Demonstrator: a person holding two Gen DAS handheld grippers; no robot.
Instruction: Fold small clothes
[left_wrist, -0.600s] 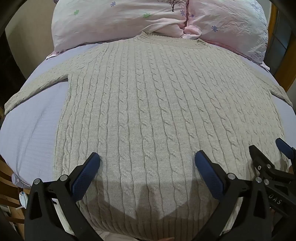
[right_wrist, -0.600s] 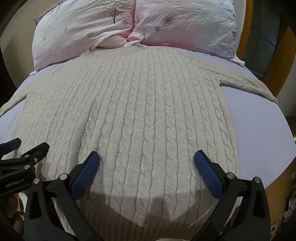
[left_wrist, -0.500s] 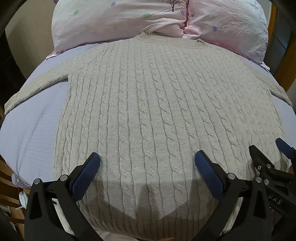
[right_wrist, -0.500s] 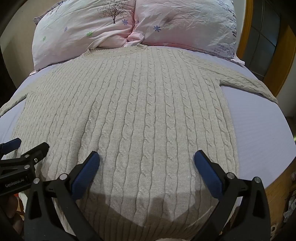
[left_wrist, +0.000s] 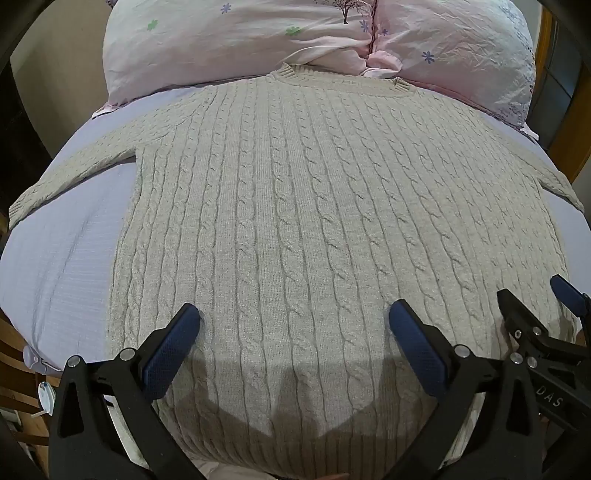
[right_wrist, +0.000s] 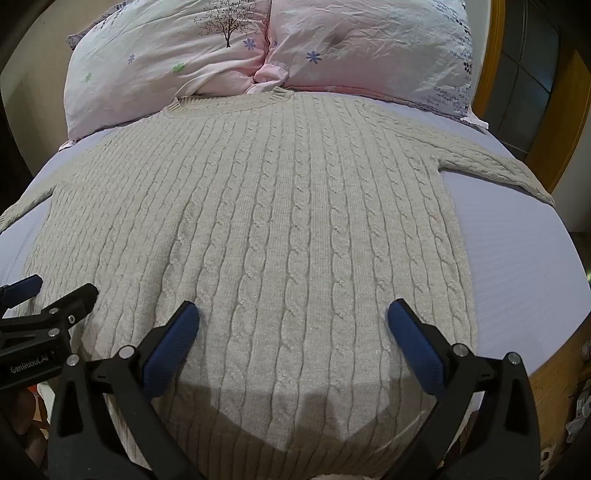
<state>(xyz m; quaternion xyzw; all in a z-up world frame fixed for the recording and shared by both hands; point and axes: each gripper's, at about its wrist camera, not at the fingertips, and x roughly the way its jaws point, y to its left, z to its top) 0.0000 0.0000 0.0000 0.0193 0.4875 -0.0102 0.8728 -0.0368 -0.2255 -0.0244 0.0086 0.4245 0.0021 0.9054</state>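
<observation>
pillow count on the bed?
2. Left pink floral pillow and right pink floral pillow sit side by side at the head, behind the beige cable-knit sweater's collar. More may lie beyond the frame.

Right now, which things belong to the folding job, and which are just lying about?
Job:
- cable-knit sweater, spread flat
- left gripper, jaws open
- right gripper, jaws open

Lying about:
- floral pillows by the collar
- lavender sheet
</observation>
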